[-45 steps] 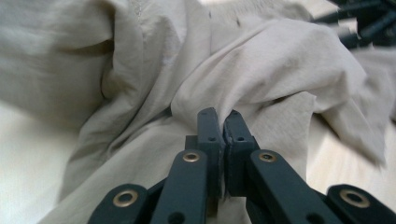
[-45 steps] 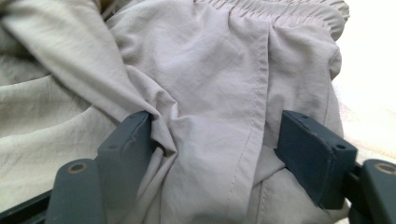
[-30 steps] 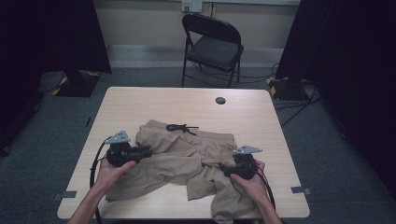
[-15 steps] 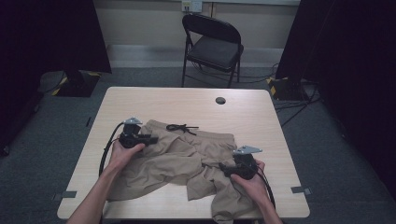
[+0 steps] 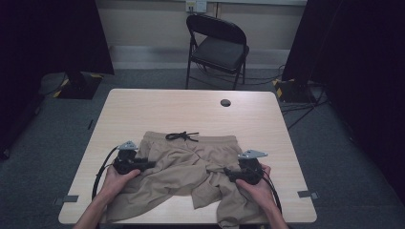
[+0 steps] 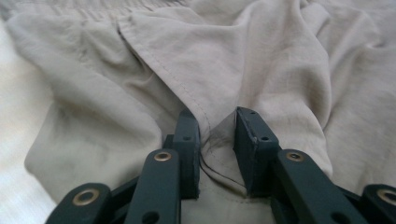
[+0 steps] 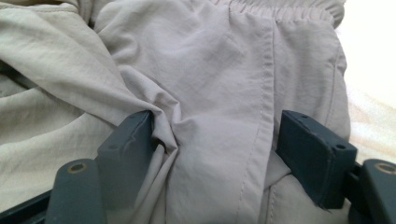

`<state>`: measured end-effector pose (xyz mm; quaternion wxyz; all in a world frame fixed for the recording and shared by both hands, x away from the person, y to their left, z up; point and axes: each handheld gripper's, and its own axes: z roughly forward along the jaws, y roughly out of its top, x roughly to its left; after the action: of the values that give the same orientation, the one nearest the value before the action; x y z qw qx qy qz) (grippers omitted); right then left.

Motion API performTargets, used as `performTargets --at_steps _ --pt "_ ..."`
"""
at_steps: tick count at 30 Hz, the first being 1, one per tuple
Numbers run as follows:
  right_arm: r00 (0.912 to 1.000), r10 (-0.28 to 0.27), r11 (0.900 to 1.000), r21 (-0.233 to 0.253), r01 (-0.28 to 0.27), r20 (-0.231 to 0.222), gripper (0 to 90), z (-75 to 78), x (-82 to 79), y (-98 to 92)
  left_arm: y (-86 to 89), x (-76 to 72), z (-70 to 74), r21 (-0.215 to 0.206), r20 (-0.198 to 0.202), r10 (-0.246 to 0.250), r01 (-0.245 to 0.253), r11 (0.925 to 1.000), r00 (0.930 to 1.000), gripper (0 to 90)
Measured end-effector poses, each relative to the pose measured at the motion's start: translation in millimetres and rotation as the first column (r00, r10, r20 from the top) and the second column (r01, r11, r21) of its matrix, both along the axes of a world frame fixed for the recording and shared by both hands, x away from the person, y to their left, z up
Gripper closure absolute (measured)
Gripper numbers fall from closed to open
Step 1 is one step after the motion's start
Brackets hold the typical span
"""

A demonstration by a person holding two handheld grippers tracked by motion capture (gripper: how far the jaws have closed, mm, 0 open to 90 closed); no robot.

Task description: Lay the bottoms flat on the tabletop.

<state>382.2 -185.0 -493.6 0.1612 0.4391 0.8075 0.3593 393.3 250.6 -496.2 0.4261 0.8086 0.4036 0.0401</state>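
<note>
High view: tan shorts [image 5: 191,176] lie rumpled on the near half of the bench [image 5: 143,107], waistband away from the person, black drawstring [image 5: 182,136] at the waistband middle. Left hand-held gripper [image 5: 145,164] sits at the shorts' left side, right hand-held gripper [image 5: 230,174] on the right leg area near the front edge

Left gripper view: jaws set narrow with a seamed fold of the shorts [image 6: 219,84] rising between them; pads look close to the cloth, cannot tell if the pinch is firm. Right gripper view: jaws stand wide, straddling a bunched ridge and a stitched seam of the shorts [image 7: 210,93], not clamped

Step in hand looks like taking hold on both sides to spread or flatten the garment. To do it well, probably close the right jaws on the seam rather than loose folds, take one layer only on the left, then pull the two grips apart evenly and low over the surface

Room: far half of the bench is bare apart from a small dark grommet [image 5: 225,102], so spreading away from the person is easy. One leg hangs at the near edge, so drawing nearer risks a slide off. Folding chair [image 5: 217,47] stands well beyond
</note>
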Motion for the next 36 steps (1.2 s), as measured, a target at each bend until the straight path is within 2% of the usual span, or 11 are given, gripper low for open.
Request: performTargets --at_steps 6,10,12,13,15,21,23,25,26,29,36 --pt "0.9990 0.038 0.999 0.008 -0.038 -0.022 26.6 1.8 -13.3 -4.7 3.2 -29.2 1.1 -0.005 -0.012 0.011 -0.011 0.9999 0.9999 68.3" --pt "0.9974 0.060 0.998 0.011 -0.059 -0.040 30.6 5.9 -14.9 -6.6 8.7 -27.6 7.5 -0.031 -0.012 0.012 -0.012 0.9994 0.9999 61.1" --pt "0.9971 0.057 0.997 0.057 -0.054 -0.050 30.8 11.1 -11.8 -9.7 13.5 -22.8 14.1 -0.051 -0.005 0.027 -0.027 0.9983 0.9996 61.1" --pt "0.9976 0.052 0.994 0.095 -0.047 -0.045 30.2 17.7 -7.0 -12.7 19.4 -16.5 21.0 -0.087 0.012 0.045 -0.043 0.9953 0.9989 61.2" --pt "0.9984 0.046 0.993 0.110 -0.042 -0.033 29.9 23.4 -0.6 -14.5 24.4 -9.4 27.5 -0.105 0.027 0.071 -0.067 0.9922 0.9971 61.2" --pt "0.9986 0.050 0.986 0.157 -0.047 -0.016 30.6 37.2 17.3 -12.6 38.1 16.7 38.1 -0.127 0.033 0.133 -0.128 0.9836 0.9905 59.9" --pt "0.9993 0.036 0.984 0.173 -0.036 0.002 32.3 42.3 21.6 -13.9 40.7 23.3 38.1 -0.110 0.035 0.156 -0.152 0.9823 0.9871 58.5" --pt "0.9997 0.018 0.985 0.173 -0.021 0.018 32.3 43.3 23.9 -15.2 41.6 26.3 36.6 -0.103 0.040 0.158 -0.153 0.9828 0.9866 57.7" --pt "0.9996 -0.021 0.993 0.115 0.019 0.017 32.2 40.7 30.0 -16.4 41.9 29.1 34.1 -0.093 0.031 0.163 -0.159 0.9828 0.9861 55.5" --pt "0.9987 -0.050 0.996 0.076 0.051 -0.011 32.3 27.2 39.3 -19.1 43.0 33.9 19.8 -0.062 0.010 0.183 -0.182 0.9814 0.9831 48.4" --pt "0.9967 -0.075 0.995 0.070 0.077 -0.030 32.9 12.1 47.2 -21.4 50.2 30.6 7.5 -0.063 -0.003 0.214 -0.214 0.9748 0.9768 41.7"
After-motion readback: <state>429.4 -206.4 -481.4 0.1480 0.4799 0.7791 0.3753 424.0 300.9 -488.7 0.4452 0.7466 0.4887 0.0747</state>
